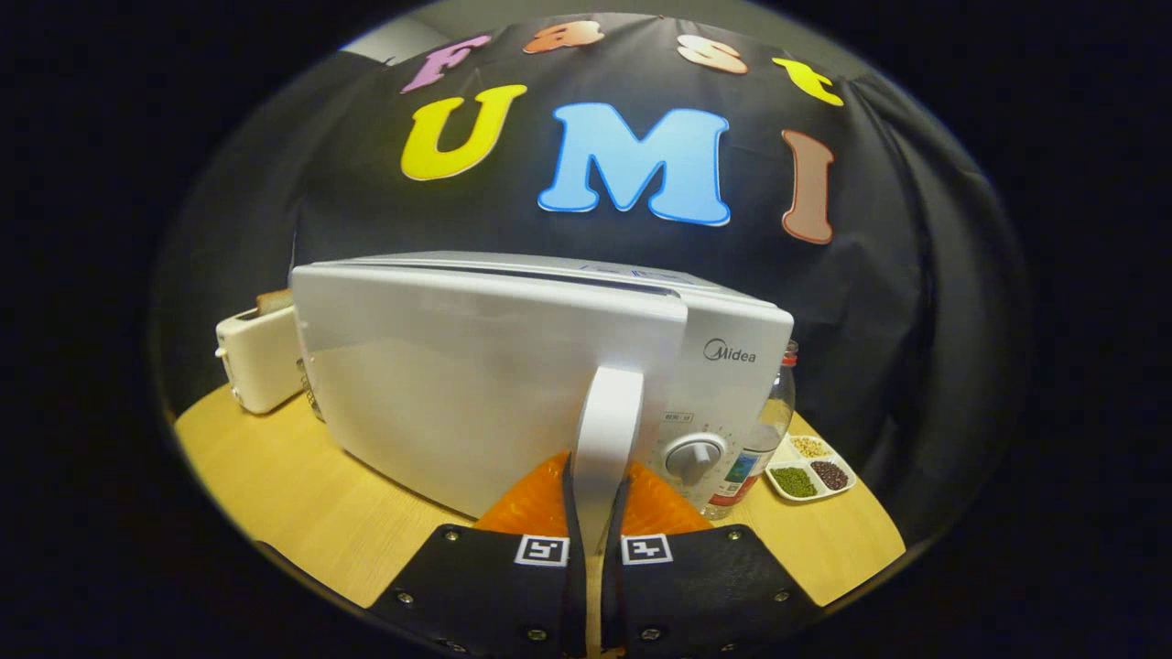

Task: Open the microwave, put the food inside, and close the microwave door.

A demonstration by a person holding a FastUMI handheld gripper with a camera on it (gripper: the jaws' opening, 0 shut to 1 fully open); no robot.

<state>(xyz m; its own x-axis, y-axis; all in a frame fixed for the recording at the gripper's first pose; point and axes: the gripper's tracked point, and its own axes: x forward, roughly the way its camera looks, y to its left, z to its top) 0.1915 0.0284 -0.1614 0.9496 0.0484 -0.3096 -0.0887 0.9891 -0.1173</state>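
Your hand-held gripper (pixel 593 513) is closed down narrow on the microwave's door handle (pixel 606 430): the upright white bar stands between the two fingers (pixel 569 513), and both press against its sides near its lower end.

Take the microwave (pixel 513 375) as your landmark. It sits on the wooden worktop (pixel 302 494), directly ahead of the fingers. Its white door (pixel 458 384) is swung slightly out from the body, with a dark gap showing along its top edge, so it is ajar. The handle runs down the door's right edge. Just right of the handle, on the microwave's control panel, you see a round dial (pixel 693 456).

Behind the microwave's left side stands a cream toaster (pixel 259 359) with a slice of bread (pixel 274 300) poking out of its top. A glass jar (pixel 309 389) shows in part between the toaster and the microwave, mostly hidden. Just beside the microwave's right side stands a clear plastic bottle (pixel 767 430) with a red cap. Right of the bottle, a small white divided dish (pixel 810 469) lies on the worktop, holding pale, green and dark beans in separate compartments.

You cannot tell from here where the food for the microwave is. Something orange (pixel 531 503) shows low in front of the microwave, either side of the fingers, and I cannot say what it is.
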